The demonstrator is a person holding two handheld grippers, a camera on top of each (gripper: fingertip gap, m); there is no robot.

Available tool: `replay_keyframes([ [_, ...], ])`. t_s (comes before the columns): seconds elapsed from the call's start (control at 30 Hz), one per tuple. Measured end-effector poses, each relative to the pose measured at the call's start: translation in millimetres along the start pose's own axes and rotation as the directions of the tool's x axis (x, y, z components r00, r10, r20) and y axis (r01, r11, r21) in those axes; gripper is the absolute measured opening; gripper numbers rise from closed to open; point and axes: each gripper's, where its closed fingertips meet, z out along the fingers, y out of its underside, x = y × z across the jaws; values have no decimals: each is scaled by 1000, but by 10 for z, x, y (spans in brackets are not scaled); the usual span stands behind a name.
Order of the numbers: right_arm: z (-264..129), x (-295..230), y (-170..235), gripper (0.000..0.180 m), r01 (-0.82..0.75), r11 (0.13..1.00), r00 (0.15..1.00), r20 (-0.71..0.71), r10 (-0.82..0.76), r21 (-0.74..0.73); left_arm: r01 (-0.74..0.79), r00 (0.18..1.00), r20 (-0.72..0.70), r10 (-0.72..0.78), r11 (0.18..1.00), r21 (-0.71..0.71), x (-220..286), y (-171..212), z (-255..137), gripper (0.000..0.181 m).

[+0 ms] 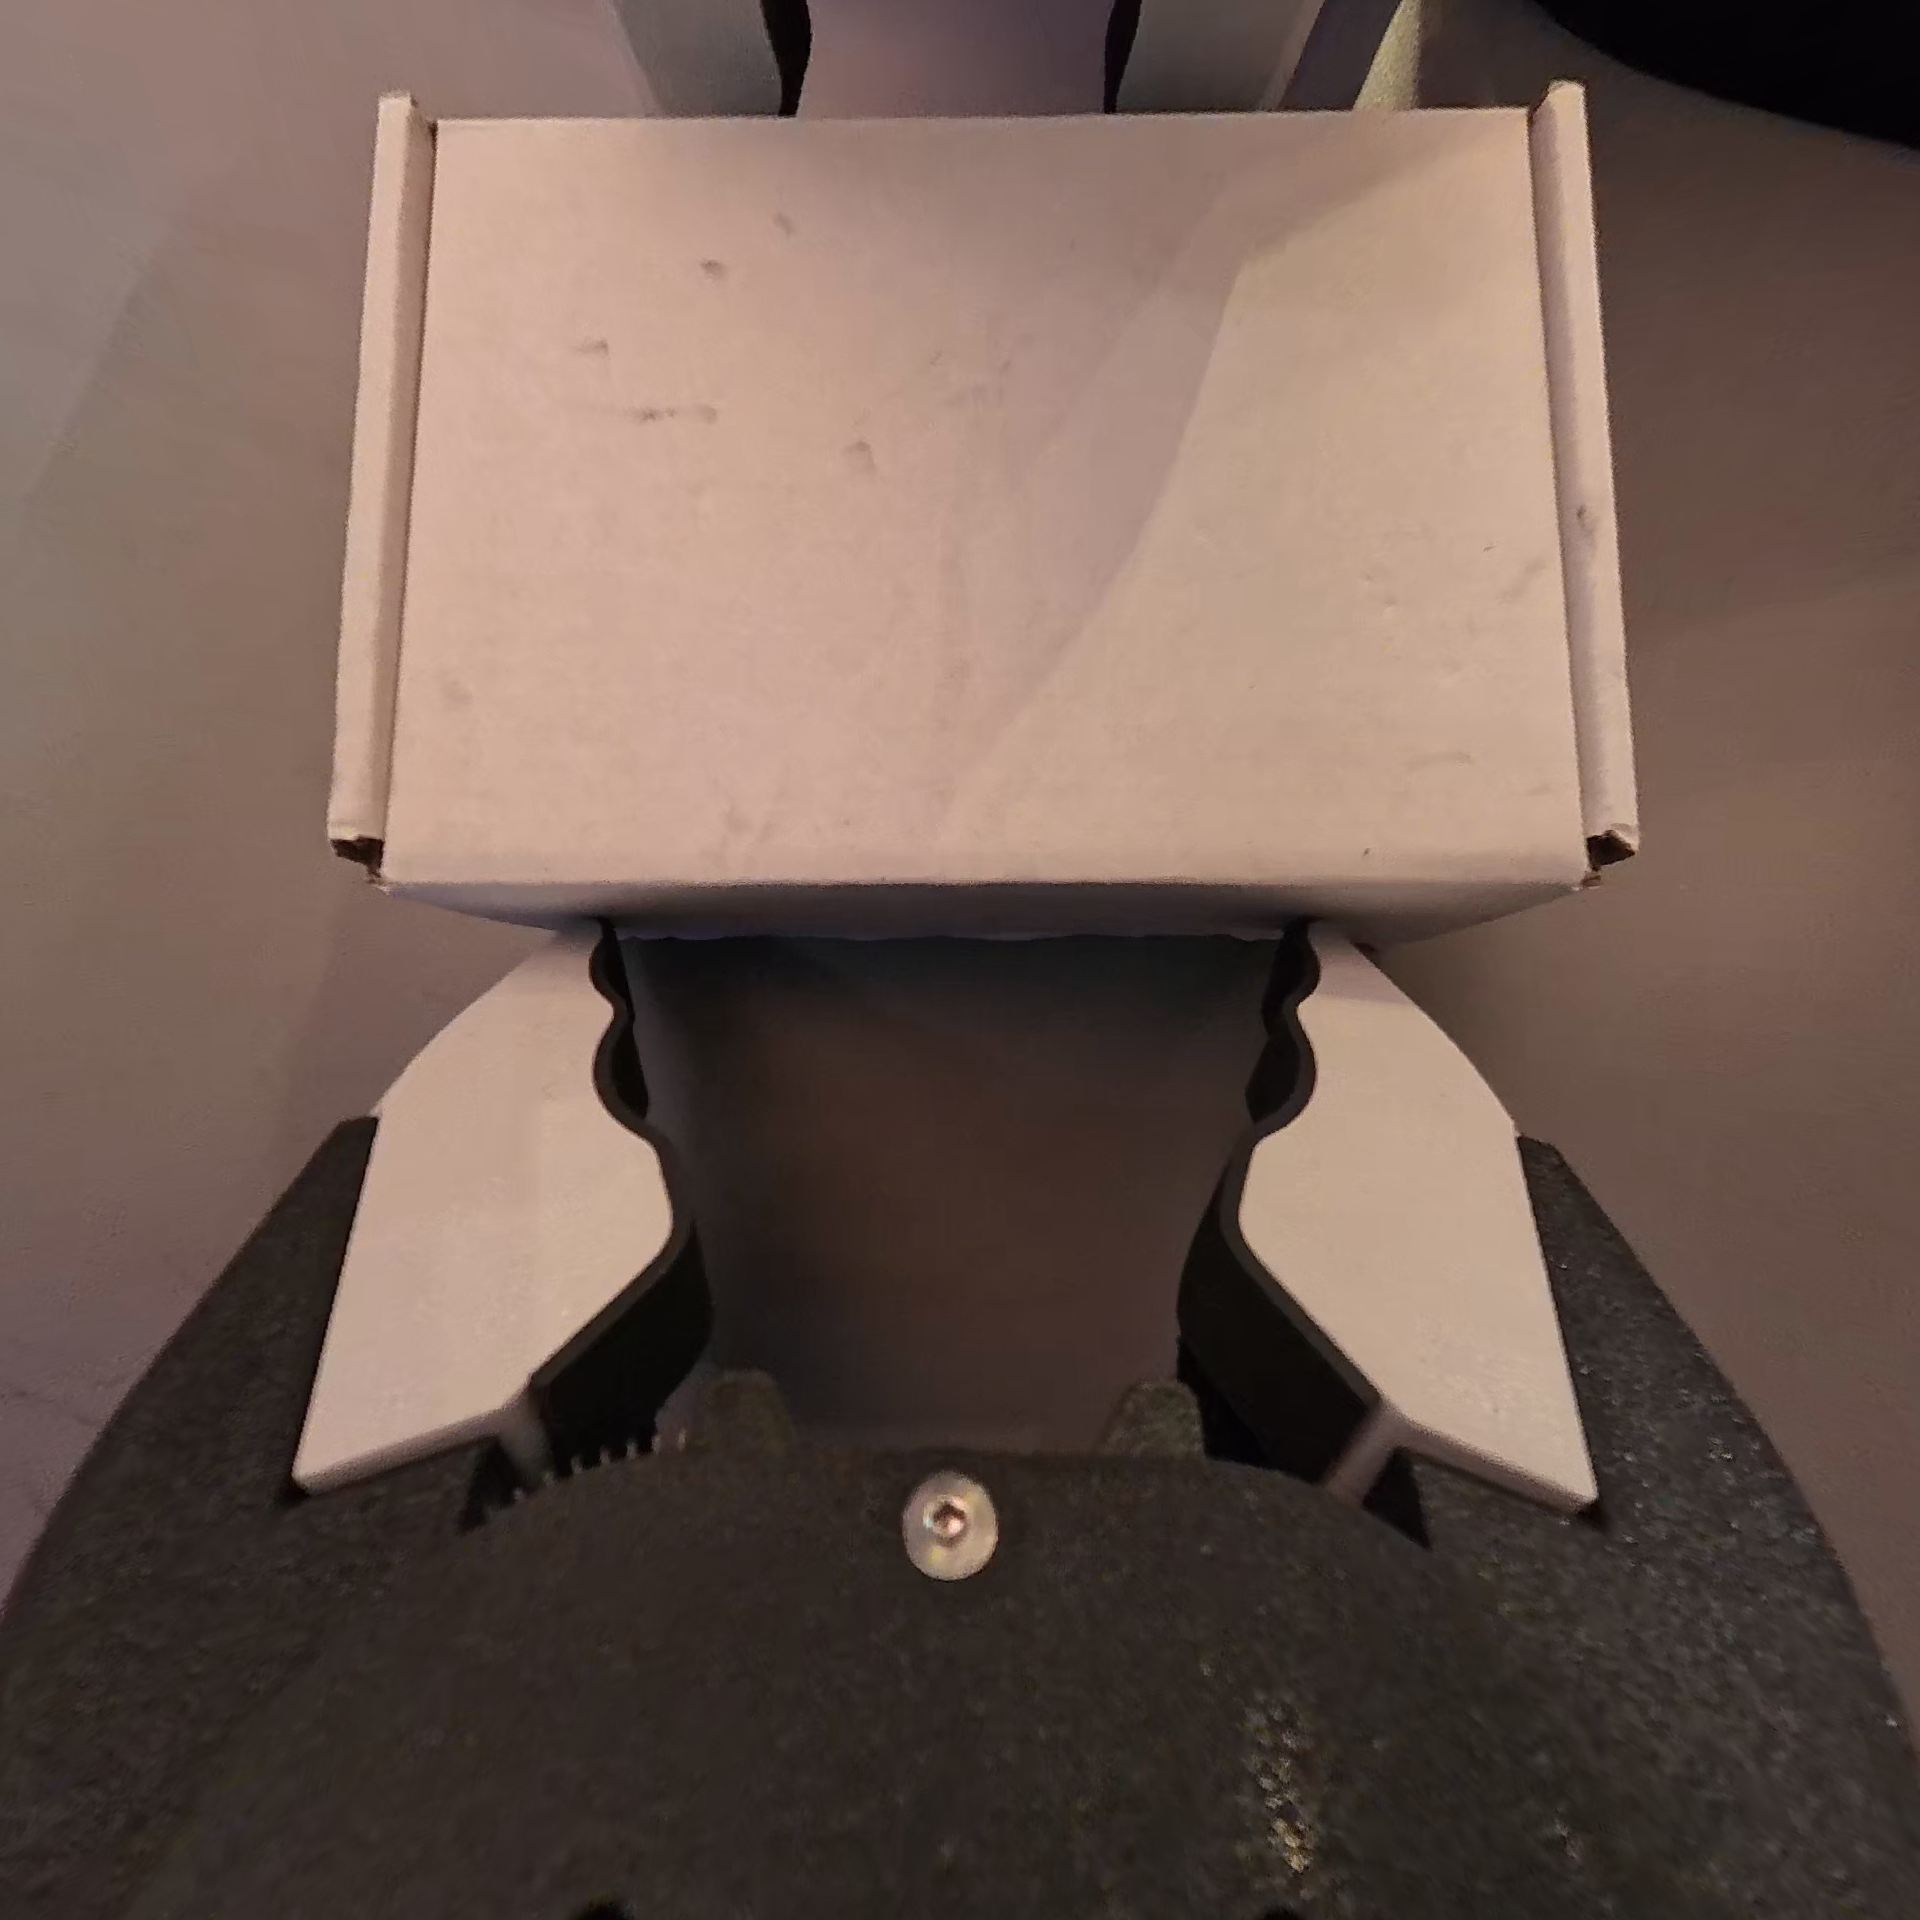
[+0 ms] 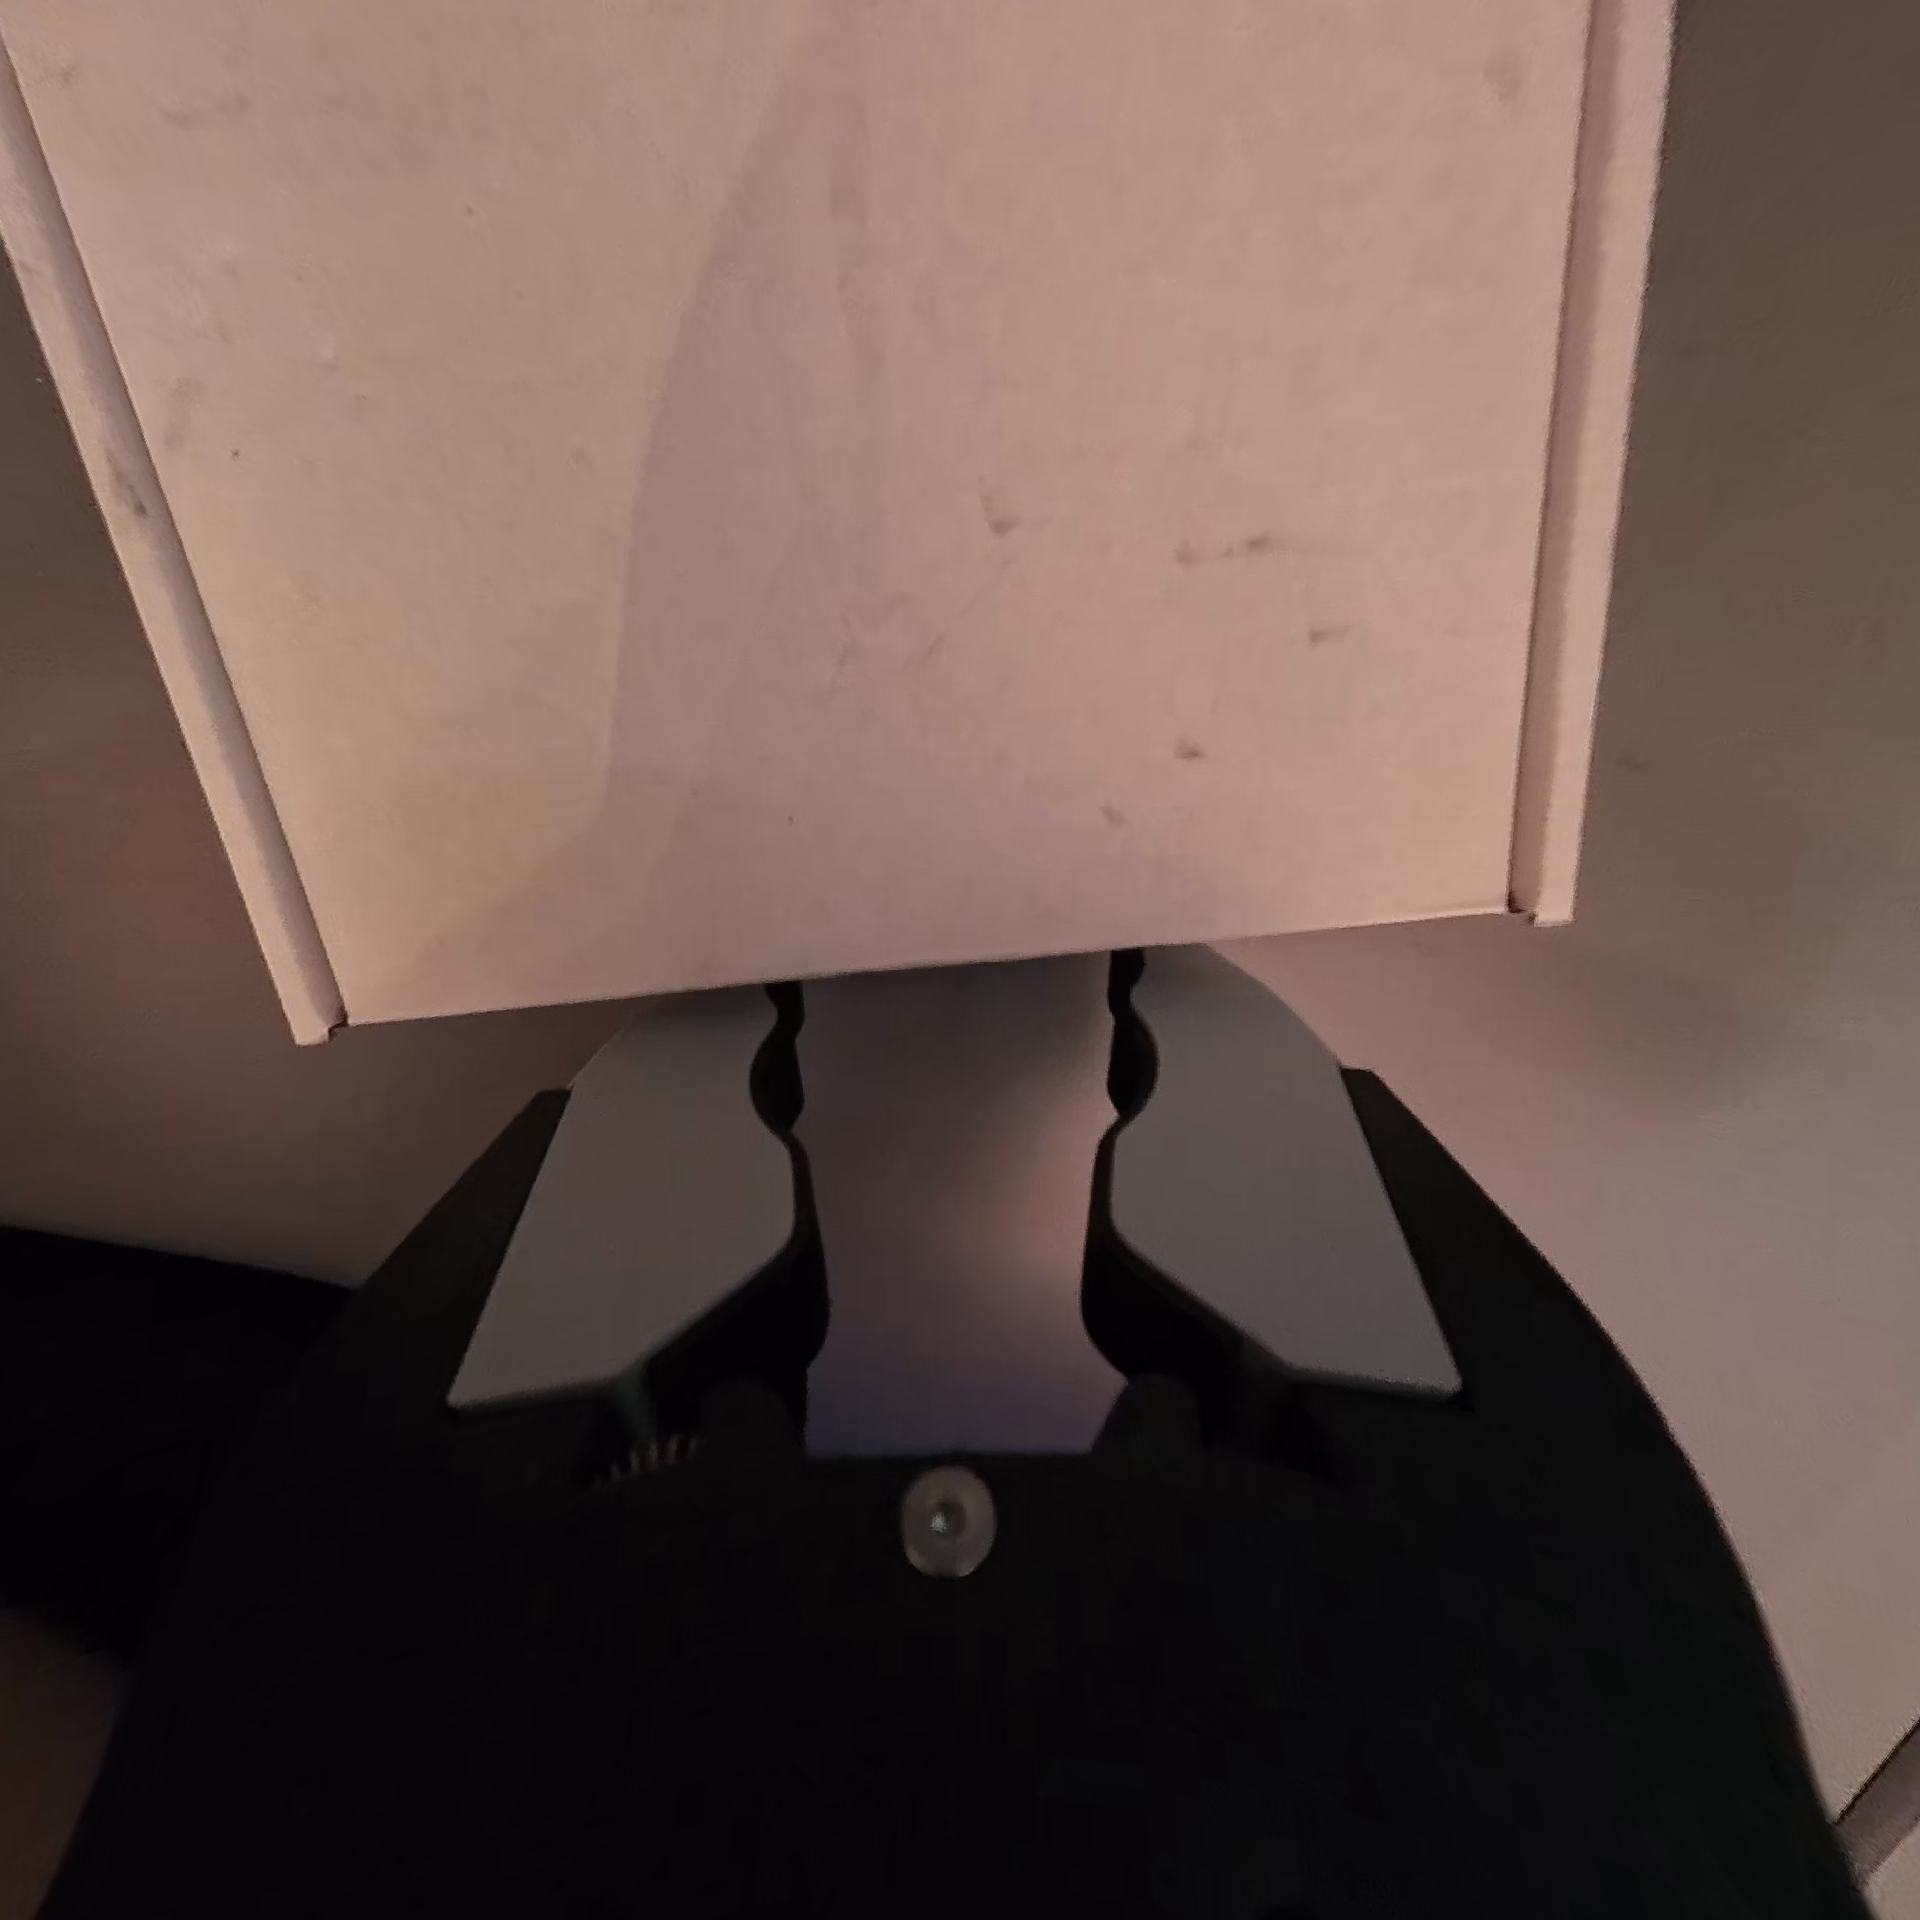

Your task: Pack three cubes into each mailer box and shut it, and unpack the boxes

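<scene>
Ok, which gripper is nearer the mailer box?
Cannot separate them: the left gripper, fingers open, meets one edge of the mailer box; the right gripper, less spread, meets the opposite edge.

Dim, plain tabletop [image 1: 156, 623]; setting unclear

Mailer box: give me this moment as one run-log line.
mailer box: lid down | left gripper: open at its near edge | right gripper: open at the opposite edge | cubes: none visible
</scene>
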Motion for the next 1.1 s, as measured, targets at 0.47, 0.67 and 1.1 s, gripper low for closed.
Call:
replay_keyframes([
  [0.47,18,-26,-54,57,27,1000,999,18,-27,8,17,1000,-6,-17,997,-70,34,72,52,116],
  [0.67,20,-25,-59,56,16,1000,1000,18,-16,0,27,1000,-3,-28,997,-77,38,68,56,115],
  [1.1,-243,263,120,69,-232,971,965,-113,237,52,104,993,68,-101,994,-42,16,29,101,117],
])
